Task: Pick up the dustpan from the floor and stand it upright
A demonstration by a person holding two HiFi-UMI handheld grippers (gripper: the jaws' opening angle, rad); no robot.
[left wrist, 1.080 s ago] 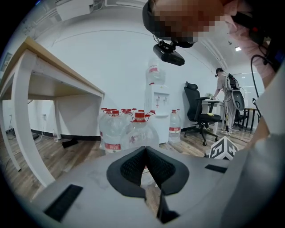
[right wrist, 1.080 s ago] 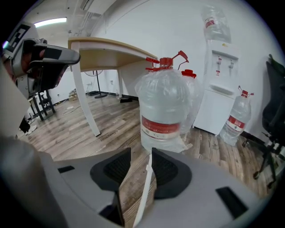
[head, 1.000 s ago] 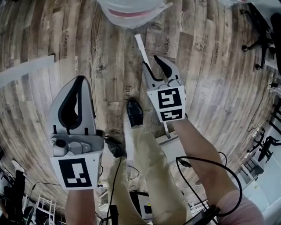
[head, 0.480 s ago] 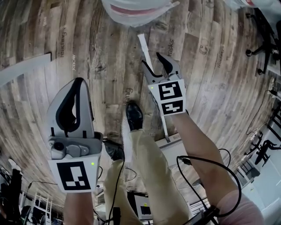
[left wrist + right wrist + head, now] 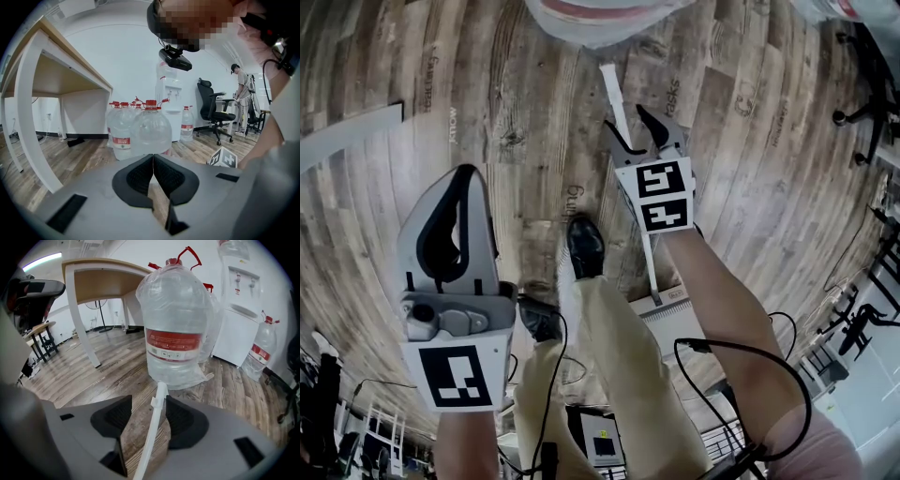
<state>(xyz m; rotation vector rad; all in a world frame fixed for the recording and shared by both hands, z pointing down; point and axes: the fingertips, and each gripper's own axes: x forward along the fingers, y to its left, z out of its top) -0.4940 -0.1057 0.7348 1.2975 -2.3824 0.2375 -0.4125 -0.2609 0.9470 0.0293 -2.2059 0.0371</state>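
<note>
L: left gripper (image 5: 153, 168) pads pressed together, empty | R: right gripper (image 5: 149, 414) jaws spread, pinching nothing | dustpan handle (image 5: 151, 441) white, runs lengthwise through the gap, nearer the right-hand pad, tip past the jaw ends | pan (image 5: 670, 314) behind the gripper, beside the person's leg (image 5: 619, 356) | water bottle (image 5: 176, 319) just ahead of the jaws

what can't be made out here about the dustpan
- Pan: in the head view it is mostly covered by the right arm and the leg, so whether it is lifted is unclear.
- Handle: in the head view its middle is hidden behind the right gripper. In the right gripper view its lower end is cut off by the bottom edge.
- Grip: in the right gripper view the jaws stand apart around the handle, and contact with a pad is unclear.
</note>
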